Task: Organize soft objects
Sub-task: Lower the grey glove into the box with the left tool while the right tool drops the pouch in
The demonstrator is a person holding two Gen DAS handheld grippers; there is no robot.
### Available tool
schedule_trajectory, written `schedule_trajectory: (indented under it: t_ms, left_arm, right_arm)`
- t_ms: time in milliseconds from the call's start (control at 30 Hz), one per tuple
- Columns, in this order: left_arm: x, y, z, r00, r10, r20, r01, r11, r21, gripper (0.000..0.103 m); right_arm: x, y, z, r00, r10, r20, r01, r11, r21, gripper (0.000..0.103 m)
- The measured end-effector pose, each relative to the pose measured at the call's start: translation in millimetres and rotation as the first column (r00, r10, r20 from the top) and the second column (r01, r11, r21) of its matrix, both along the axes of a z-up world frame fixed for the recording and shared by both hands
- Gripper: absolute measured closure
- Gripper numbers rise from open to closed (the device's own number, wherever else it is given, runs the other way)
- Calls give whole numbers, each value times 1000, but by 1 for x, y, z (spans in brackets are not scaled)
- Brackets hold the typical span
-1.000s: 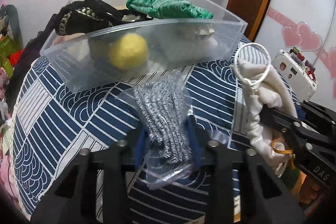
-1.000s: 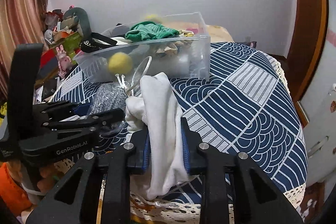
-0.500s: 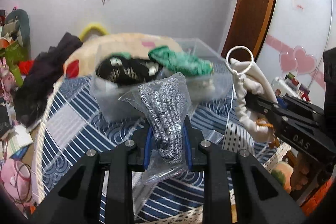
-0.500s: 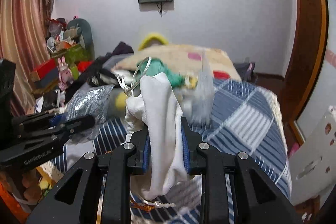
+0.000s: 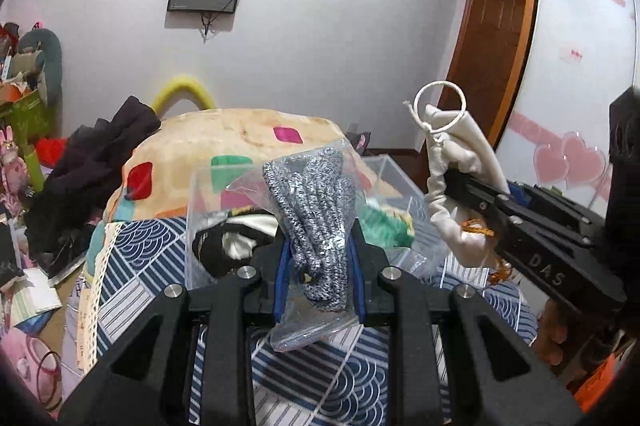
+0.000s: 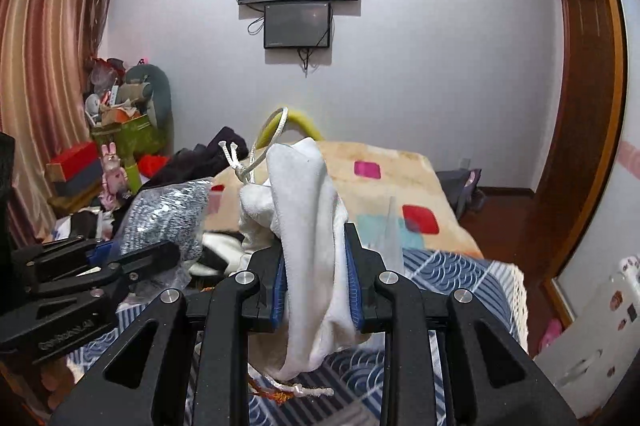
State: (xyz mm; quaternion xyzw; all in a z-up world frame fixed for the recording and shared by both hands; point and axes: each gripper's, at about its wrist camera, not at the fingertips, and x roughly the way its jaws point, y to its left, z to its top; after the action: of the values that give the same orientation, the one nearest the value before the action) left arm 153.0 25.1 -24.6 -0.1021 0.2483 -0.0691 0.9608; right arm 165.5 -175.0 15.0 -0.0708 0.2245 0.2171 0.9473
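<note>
Left claw (image 5: 320,266) grips the bagged grey knit (image 5: 316,218) upright between its fingers — right claw (image 6: 318,278) pinches the white drawstring pouch (image 6: 308,226) likewise.

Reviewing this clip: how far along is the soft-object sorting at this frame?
Done: the clear bin already holds a green cloth and a black-and-white item. In hand: the left gripper clamps the bagged grey knit; the right gripper clamps the white drawstring pouch, both held up above the bed. Left: dropping both into the bin.
</note>
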Motion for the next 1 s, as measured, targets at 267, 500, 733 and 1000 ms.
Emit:
schedule_trajectory:
  t_ms: [267,500,733,1000]
  left_arm:
    - [42,2,-12,999,-9,-47,9,1000,-6,78]
    - [73,-11,-46,990,-23,-140,28,999,37,78]
    - [77,-4,-61,982,-24,-186,26,1000,10,72]
    - [44,2,-37,995,-2,-100,4,1000,19,57]
  right_arm:
    - [23,19,-17,1000,-13,-18,12,997,-73,81]
    - [41,29,-47,994,-12,-105,-2,991,-137,80]
    - [49,19,-46,987,-14,-163,-5,993,-120,67]
    - [33,4,-25,991,-10,-137,-1,997,-76,53]
